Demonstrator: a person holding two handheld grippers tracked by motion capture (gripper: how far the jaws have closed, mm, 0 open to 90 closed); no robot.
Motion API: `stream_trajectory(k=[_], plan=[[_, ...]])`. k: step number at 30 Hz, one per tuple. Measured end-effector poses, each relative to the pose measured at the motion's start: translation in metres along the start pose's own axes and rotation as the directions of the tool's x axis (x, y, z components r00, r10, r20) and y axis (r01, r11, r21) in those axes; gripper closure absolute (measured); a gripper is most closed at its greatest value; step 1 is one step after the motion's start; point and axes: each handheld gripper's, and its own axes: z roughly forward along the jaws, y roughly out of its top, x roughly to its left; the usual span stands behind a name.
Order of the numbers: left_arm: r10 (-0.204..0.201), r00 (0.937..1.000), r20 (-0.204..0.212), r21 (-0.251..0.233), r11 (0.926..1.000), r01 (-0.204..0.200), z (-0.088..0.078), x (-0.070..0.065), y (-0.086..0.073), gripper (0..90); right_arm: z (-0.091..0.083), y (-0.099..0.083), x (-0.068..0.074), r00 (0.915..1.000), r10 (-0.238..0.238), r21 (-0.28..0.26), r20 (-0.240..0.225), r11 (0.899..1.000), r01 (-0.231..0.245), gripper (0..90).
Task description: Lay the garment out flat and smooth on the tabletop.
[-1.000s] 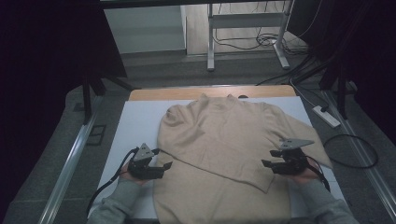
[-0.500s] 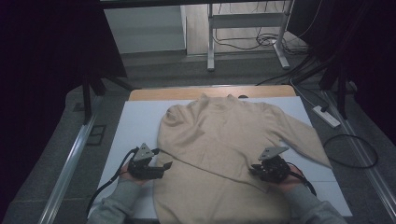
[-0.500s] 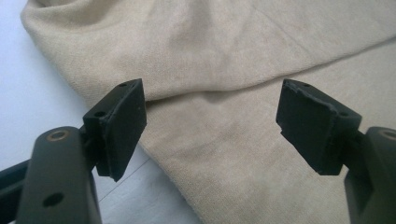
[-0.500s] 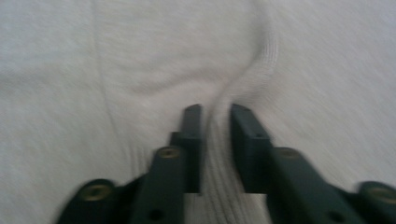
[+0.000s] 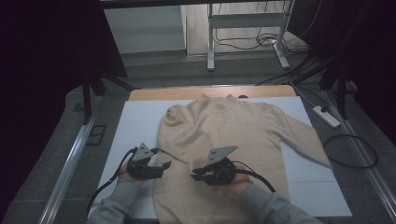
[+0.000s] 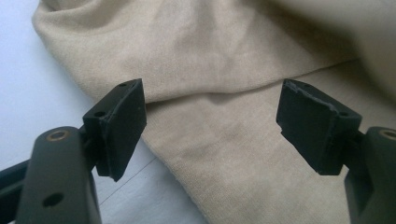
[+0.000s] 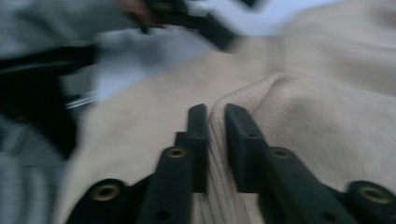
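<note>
A beige sweater point(image 5: 224, 130) lies flat on a white mat point(image 5: 135, 126), collar away from me. My left gripper point(image 5: 167, 164) rests at the sweater's left edge, and its jaws stand wide apart over the fabric point(image 6: 224, 60) with nothing gripped point(image 6: 210, 126). My right gripper point(image 5: 194, 173) is over the sweater's lower middle and points left toward the left gripper. Its jaws point(image 7: 215, 116) pinch a ribbed edge of the sweater point(image 7: 243, 91). They have just been opening a little, with the fabric still between them. The right gripper view is blurred by motion.
The sweater's right sleeve point(image 5: 303, 135) stretches toward the mat's right side. A wooden table edge point(image 5: 154, 93) runs behind the mat. On the floor lie a power strip point(image 5: 327, 116) and a looped cable point(image 5: 350, 149). A metal stand point(image 5: 247, 37) stands behind.
My right gripper has moved left from the sweater's right edge to its lower middle, drawing the ribbed edge along. The left gripper has stayed where it was.
</note>
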Motion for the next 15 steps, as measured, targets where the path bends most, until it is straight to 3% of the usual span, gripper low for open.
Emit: stream_trajectory(k=[3, 7, 10, 15], plan=[[0.001, 1.0000, 0.000, 0.003, 1.0000, -0.001, 0.000, 0.000, 0.000, 24.3, -0.008, -0.004, 0.002, 0.9994, -0.015, -0.019, 0.031, 1.000, 0.016, 56.3], [-0.002, 1.0000, 0.000, -0.001, 1.0000, 0.002, 0.000, -0.001, 0.000, 24.4, -0.047, -0.021, -0.017, 0.9890, 0.041, -0.055, 0.142, 0.998, -0.033, 51.2], [-0.008, 1.0000, 0.001, -0.003, 1.0000, 0.008, 0.001, -0.001, 0.000, 24.4, -0.075, -0.041, -0.033, 0.9664, 0.070, -0.043, 0.247, 0.997, -0.061, 49.5], [-0.008, 1.0000, 0.003, 0.000, 1.0000, 0.008, 0.002, -0.001, 0.001, 24.4, -0.110, -0.070, -0.051, 0.9181, 0.108, -0.038, 0.381, 0.994, -0.101, 46.6]])
